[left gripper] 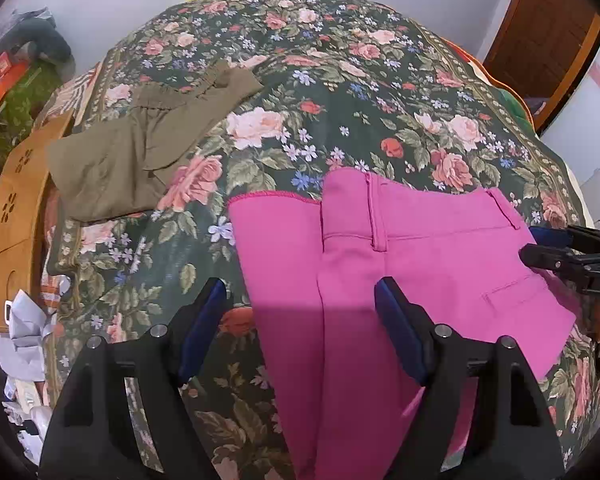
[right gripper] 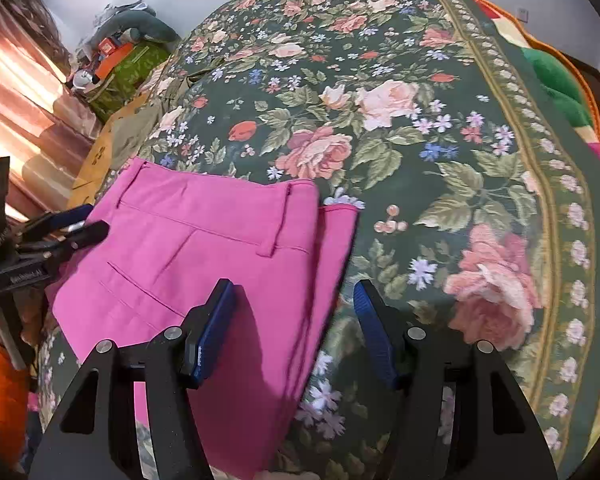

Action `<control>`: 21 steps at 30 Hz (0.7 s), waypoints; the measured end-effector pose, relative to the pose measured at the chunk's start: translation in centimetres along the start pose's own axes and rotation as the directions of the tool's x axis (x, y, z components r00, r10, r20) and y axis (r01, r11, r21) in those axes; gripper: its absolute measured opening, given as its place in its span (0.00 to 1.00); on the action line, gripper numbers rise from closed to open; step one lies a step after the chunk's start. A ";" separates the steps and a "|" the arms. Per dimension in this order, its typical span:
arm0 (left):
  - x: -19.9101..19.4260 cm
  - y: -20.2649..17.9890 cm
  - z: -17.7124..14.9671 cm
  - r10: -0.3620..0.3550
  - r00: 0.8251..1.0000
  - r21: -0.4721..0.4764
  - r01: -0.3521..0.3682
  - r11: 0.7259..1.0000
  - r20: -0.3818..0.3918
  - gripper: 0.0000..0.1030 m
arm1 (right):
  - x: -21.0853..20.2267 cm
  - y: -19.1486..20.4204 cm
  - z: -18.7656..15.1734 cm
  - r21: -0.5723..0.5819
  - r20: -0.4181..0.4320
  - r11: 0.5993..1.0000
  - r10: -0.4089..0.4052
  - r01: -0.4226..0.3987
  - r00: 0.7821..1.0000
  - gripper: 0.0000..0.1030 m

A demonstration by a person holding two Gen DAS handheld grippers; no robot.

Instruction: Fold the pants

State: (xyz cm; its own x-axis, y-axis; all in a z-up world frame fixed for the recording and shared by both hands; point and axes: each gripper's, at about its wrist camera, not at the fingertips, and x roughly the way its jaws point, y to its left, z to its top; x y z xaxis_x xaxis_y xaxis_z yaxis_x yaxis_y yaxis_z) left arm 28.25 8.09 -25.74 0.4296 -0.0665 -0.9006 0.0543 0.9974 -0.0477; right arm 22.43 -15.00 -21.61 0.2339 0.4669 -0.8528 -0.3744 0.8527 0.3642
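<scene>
Both sets wide apart, gripping nothing! Left tongs (left gripper: 300, 312) hover over the pink pants (left gripper: 400, 264), which lie folded on the floral bedspread (left gripper: 340, 100). Right tongs (right gripper: 294, 312) straddle the pants' edge; olive garment (left gripper: 132, 152) well off.

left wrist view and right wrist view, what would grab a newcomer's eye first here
The bright pink pants jump out first, lying folded on the dark floral bedspread between the two tongs. Both the left tongs and the right tongs hover open above them, gripping nothing. Next comes the crumpled olive-green garment further back on the bedspread, toward the left in the left wrist view.
</scene>
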 end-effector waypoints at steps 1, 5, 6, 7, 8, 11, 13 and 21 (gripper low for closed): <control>0.2 0.1 0.0 -0.012 1.000 -0.008 0.012 1.000 -0.003 0.74 | 0.1 0.2 0.0 -0.003 -0.001 1.000 0.004 -0.004 1.000 0.56; 0.7 1.2 0.1 -0.125 0.992 -0.076 0.123 0.990 -0.030 0.59 | 0.9 0.6 0.2 -0.009 -0.013 1.000 0.023 -0.024 1.000 0.55; 0.8 1.4 0.1 -0.146 0.989 -0.089 0.143 0.986 -0.030 0.56 | 0.9 0.6 0.3 -0.009 -0.014 1.000 0.027 -0.027 1.000 0.53; 0.8 1.6 0.0 -0.168 0.985 -0.095 0.164 0.982 -0.028 0.54 | 1.0 0.5 0.3 -0.004 -0.016 0.999 0.034 -0.034 0.999 0.51; 0.8 1.5 0.0 -0.183 0.983 -0.091 0.180 0.979 -0.026 0.48 | 1.1 0.5 0.3 0.000 -0.016 0.999 0.041 -0.041 0.999 0.47; 0.5 0.7 0.0 -0.176 0.984 -0.059 0.175 0.983 -0.015 0.38 | 1.2 0.6 0.4 0.003 -0.016 0.999 0.046 -0.046 0.999 0.36; 0.2 0.2 0.0 -0.162 0.987 -0.038 0.162 0.986 -0.005 0.30 | 1.1 0.8 0.4 -0.005 -0.010 0.999 0.036 -0.036 0.999 0.28; -2.1 -0.9 0.6 -0.047 0.996 0.022 0.046 0.999 0.078 0.09 | -0.5 2.0 1.3 -0.083 0.051 0.996 -0.008 0.012 0.999 0.12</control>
State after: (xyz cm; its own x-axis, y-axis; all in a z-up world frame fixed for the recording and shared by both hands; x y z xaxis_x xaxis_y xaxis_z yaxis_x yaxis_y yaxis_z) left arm 27.79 7.28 -23.52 0.4957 -0.1157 -0.8608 0.0935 0.9924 -0.0795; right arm 22.75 -13.20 -20.00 0.2821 0.4712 -0.8357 -0.4450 0.8359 0.3212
